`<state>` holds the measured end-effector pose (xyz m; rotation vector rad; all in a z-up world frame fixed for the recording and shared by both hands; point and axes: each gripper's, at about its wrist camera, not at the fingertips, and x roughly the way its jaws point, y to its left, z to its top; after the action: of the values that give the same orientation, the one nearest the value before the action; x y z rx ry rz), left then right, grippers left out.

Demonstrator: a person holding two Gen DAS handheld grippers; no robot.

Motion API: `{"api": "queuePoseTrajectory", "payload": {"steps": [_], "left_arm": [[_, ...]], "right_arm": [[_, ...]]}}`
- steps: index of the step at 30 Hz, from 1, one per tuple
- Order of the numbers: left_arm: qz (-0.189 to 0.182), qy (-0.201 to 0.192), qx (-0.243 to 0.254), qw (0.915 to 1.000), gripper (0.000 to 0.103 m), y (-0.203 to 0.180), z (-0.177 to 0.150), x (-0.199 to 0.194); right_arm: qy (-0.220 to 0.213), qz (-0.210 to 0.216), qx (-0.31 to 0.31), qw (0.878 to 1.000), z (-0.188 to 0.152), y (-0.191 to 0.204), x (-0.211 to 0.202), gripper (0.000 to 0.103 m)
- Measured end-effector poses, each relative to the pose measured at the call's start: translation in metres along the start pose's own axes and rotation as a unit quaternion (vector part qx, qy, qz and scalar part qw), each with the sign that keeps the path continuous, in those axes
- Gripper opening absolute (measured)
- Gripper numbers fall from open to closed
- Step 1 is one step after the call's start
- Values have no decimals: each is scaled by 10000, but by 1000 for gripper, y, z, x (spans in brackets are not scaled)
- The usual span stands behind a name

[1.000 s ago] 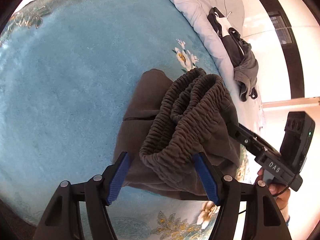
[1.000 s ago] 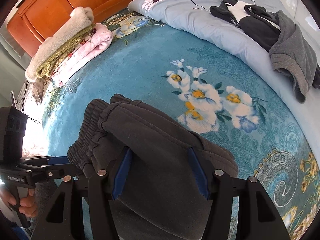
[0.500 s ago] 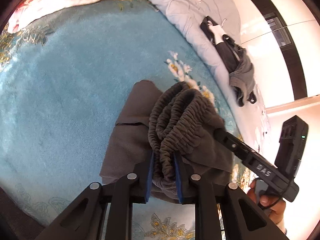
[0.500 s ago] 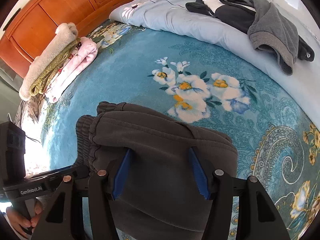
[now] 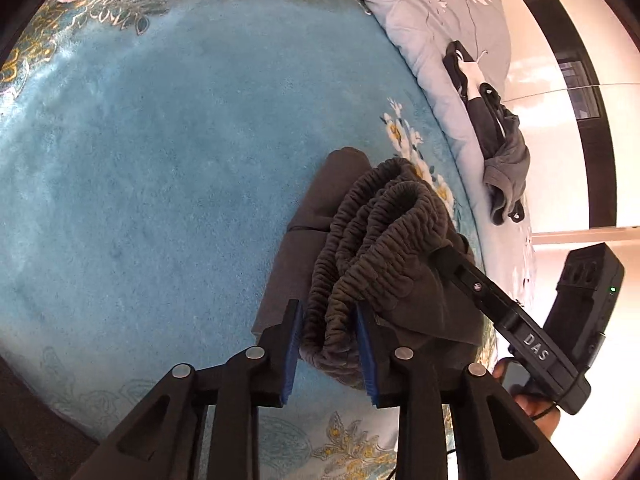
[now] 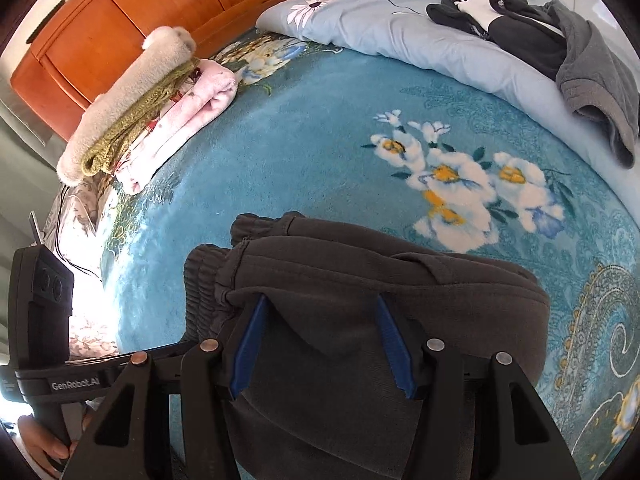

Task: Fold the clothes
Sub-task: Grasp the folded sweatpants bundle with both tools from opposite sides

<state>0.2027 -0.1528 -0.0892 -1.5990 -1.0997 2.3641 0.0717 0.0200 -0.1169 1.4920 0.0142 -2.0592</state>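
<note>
My left fingers (image 5: 328, 344) pinch the ribbed elastic waistband of the dark grey folded trousers (image 5: 372, 248); my right fingers (image 6: 320, 344) sit wide under their bulk, over the teal floral bedspread (image 5: 160, 160). Loose layers could slide and unfold, I judge.

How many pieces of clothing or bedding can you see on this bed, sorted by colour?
Dark brown-grey: 1, the sweatpants gripped by the left gripper.
Black and white: 1, the jacket.
Grey: 1, the garment next to it.
Cream: 1, the fluffy blanket.
Olive green: 1, the knit.
Pink: 1, the blanket.
Total: 6
</note>
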Motion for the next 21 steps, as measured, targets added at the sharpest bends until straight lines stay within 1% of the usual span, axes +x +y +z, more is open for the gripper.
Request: {"api": "queuePoseTrajectory", "payload": {"steps": [3,6,8,9,12,14,16,19,21], "left_arm": [[-54,86,-63,9999,29,4,3,3],[45,56,623,9980,29,-29,7,7],[78,94,1023,9947,29,-48,7,17],[99,115,1197,9927,29,-57,8,22],[239,219,1180,9925,29,-53,13,43],[188,318,933,9950,29,-43,17,54],[115,414,823,9957,29,-39,17,60],[16,550,672,9962,29,-32,16,69],[61,568,754,9955,29,-34,15,72]], "right_arm": [[-97,107,119,9998,-1,-6,-8,58],[-243,237,273,9990,1,-9,-21,58],[-375,383,360,9979,1,-11,-34,58],[-431,388,369,9976,1,-12,-41,58],[-488,110,346,9982,-8,-22,-58,58],[-385,-40,453,9982,-21,-34,-62,58],[-261,-23,685,9973,-37,-47,-59,58],[-395,-37,891,9952,-54,-54,-54,58],[-474,-117,889,9948,-54,-52,-51,59]]}}
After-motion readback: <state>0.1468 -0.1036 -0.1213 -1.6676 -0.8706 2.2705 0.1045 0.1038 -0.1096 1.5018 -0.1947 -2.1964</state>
